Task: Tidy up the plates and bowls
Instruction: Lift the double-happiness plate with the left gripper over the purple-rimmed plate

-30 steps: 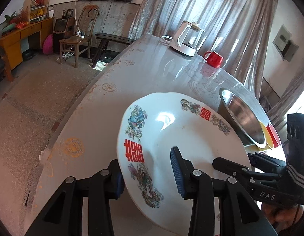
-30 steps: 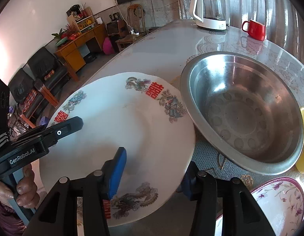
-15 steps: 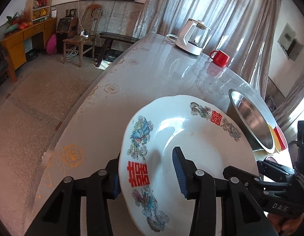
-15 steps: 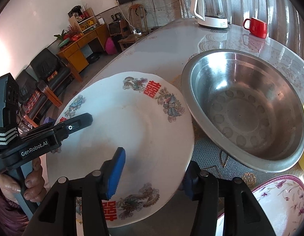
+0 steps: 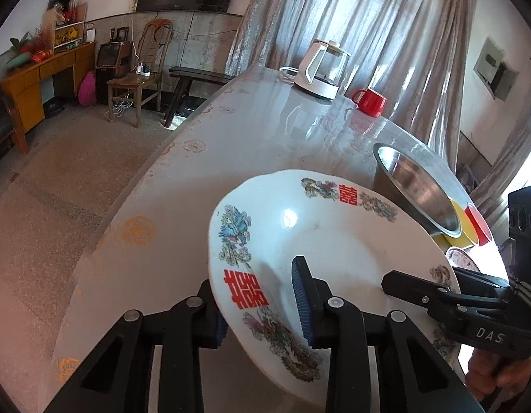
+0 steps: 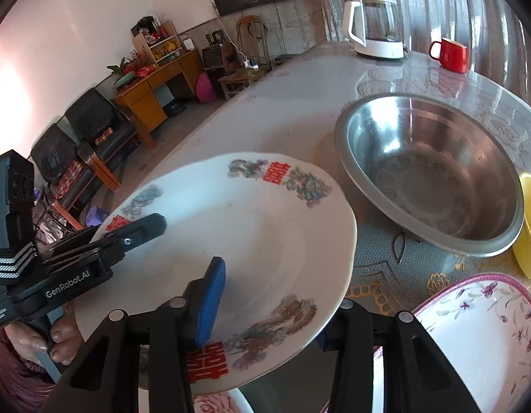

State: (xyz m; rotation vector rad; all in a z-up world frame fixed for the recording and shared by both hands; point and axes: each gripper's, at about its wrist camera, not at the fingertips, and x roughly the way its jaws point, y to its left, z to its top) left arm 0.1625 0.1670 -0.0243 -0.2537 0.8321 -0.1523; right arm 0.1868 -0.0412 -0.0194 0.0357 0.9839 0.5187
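Grippers — left gripper [image 5: 262, 303] and right gripper [image 6: 272, 303] — straddle white plate [image 5: 334, 241] rim.

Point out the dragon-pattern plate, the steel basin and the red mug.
dragon-pattern plate [image 6: 265, 241], right wrist view, bare white centre.
steel basin [image 6: 434, 179], right wrist view, inner floor.
red mug [image 5: 370, 102], left wrist view, outer side.
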